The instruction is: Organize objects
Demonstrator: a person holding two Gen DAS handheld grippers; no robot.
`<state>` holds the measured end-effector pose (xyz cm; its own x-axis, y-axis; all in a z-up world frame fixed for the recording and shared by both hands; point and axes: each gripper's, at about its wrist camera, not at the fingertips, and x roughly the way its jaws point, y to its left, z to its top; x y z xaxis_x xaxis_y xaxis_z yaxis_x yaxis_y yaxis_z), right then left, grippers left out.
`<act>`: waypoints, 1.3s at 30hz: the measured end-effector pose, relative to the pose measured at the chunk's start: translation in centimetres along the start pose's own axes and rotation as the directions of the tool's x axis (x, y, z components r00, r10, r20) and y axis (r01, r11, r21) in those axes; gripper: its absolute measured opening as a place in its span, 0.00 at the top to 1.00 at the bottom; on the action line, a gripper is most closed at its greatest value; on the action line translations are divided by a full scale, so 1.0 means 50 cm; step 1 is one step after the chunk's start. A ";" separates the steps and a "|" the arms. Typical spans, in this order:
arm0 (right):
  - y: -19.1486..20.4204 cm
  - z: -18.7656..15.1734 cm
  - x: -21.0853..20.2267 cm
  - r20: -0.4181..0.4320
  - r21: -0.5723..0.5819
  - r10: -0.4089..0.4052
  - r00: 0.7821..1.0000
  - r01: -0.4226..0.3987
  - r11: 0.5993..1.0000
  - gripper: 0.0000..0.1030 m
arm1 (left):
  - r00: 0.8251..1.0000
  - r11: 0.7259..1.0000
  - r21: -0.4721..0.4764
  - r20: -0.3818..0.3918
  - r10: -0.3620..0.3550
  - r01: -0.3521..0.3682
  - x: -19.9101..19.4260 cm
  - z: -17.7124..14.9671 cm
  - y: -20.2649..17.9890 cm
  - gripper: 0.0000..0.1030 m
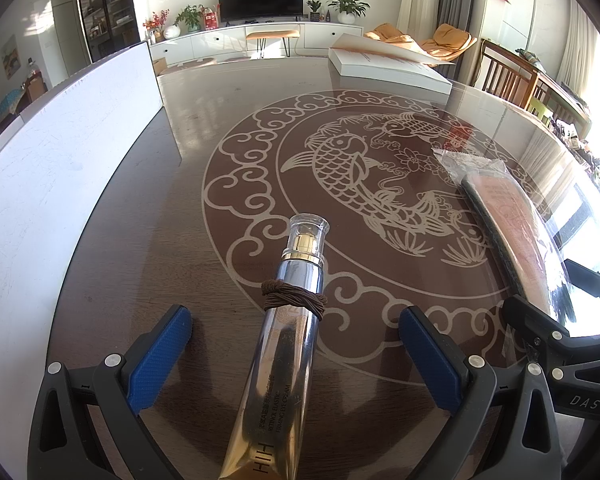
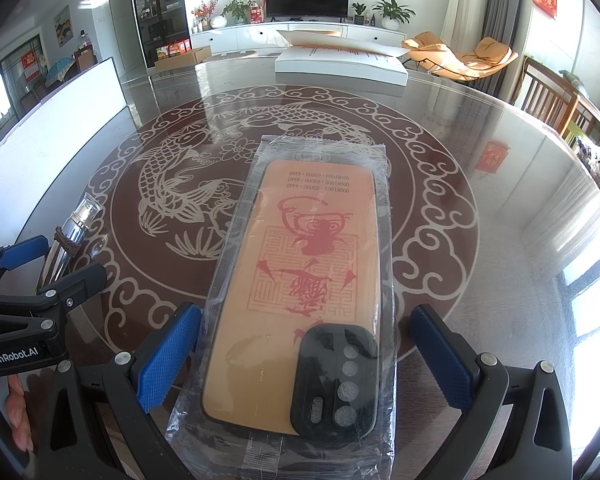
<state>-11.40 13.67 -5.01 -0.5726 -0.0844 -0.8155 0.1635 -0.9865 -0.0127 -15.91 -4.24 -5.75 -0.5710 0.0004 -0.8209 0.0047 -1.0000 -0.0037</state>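
Both grippers (image 1: 296,356) (image 2: 304,356) wide; tube (image 1: 284,336), case (image 2: 300,296) w/ clearance.

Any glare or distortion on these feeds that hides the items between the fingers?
Left wrist: sun glare whitens the right edge by the phone case; the eye cream tube stays sharp. Right wrist: the plastic bag glints, but the case print is readable. Both fisheyes bend the table edge.

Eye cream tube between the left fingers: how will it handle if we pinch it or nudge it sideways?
The eye cream tube looks glossy and metallic, so it may slip in a light pinch. Its round body lies flat on the glass table; a sideways nudge would probably roll it. The hair tie wrapped near the clear cap might add some friction.
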 end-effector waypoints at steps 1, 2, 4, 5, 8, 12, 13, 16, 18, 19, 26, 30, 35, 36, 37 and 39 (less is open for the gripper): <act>0.000 0.000 0.000 0.000 0.000 0.000 1.000 0.000 1.000 0.00 | 1.000 1.000 0.000 0.000 0.000 0.000 0.000 0.000 0.000 0.00; 0.000 0.000 0.000 0.000 0.000 0.000 1.000 0.000 1.000 0.00 | 1.000 1.000 0.000 0.000 0.000 0.000 0.000 0.000 0.000 0.00; 0.000 0.000 0.000 0.000 0.000 0.000 1.000 0.000 1.000 0.00 | 1.000 1.000 0.000 0.000 -0.001 0.001 0.000 0.000 0.000 0.00; 0.000 0.000 0.000 0.000 0.000 0.000 1.000 0.000 1.000 0.00 | 1.000 1.000 0.000 0.000 -0.001 0.001 0.000 0.000 0.001 0.00; 0.000 0.000 0.000 0.000 0.000 0.000 1.000 0.000 1.000 0.00 | 1.000 1.000 0.000 0.000 -0.001 0.001 -0.001 0.000 0.002 0.00; 0.000 0.000 0.000 0.000 0.000 0.000 1.000 0.000 1.000 0.00 | 1.000 1.000 -0.001 0.000 -0.001 0.001 -0.002 -0.001 0.002 0.00; 0.000 0.000 0.000 0.000 0.000 0.000 1.000 0.000 1.000 0.00 | 1.000 1.000 -0.001 0.000 -0.001 0.001 -0.001 -0.001 0.001 0.00; 0.000 0.000 0.000 0.000 0.000 0.000 1.000 0.000 1.000 0.00 | 1.000 1.000 -0.001 0.000 -0.001 0.001 -0.002 -0.001 0.002 0.00; 0.000 0.000 0.000 0.000 0.000 0.000 1.000 0.000 1.000 0.00 | 1.000 1.000 -0.001 0.000 -0.001 0.001 -0.002 -0.001 0.002 0.00; 0.000 0.000 0.000 0.000 0.000 0.000 1.000 0.000 1.000 0.00 | 1.000 1.000 -0.001 0.001 -0.002 0.002 -0.001 -0.001 0.002 0.00; 0.000 0.000 0.000 0.000 0.000 0.000 1.000 0.000 1.000 0.00 | 1.000 1.000 -0.001 0.001 -0.001 0.001 -0.002 -0.001 0.002 0.00; 0.000 0.000 0.000 0.000 0.000 0.000 1.000 0.000 1.000 0.00 | 1.000 1.000 -0.001 0.000 -0.001 0.001 -0.002 -0.001 0.002 0.00; 0.000 0.000 0.001 0.000 0.000 0.000 1.000 0.000 1.000 0.00 | 1.000 1.000 0.022 -0.015 -0.012 0.012 -0.004 0.000 0.003 0.00; 0.000 0.000 0.001 0.000 0.000 0.000 1.000 0.000 1.000 0.00 | 0.999 0.998 0.050 -0.030 -0.031 0.032 -0.005 0.000 0.005 0.00; 0.000 0.000 0.000 0.000 0.000 0.000 1.000 0.000 1.000 0.00 | 0.997 0.995 0.077 -0.049 -0.054 0.057 -0.006 0.001 0.008 0.00; 0.000 0.000 0.001 0.000 0.000 0.000 1.000 0.000 1.000 0.00 | 0.994 0.987 0.133 -0.076 -0.081 0.090 -0.007 0.001 0.011 0.00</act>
<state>-11.42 13.67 -5.04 -0.5725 -0.0842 -0.8155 0.1633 -0.9865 -0.0127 -15.76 -4.78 -5.42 -0.5051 0.0816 -0.8592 -0.1559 -0.9878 -0.0022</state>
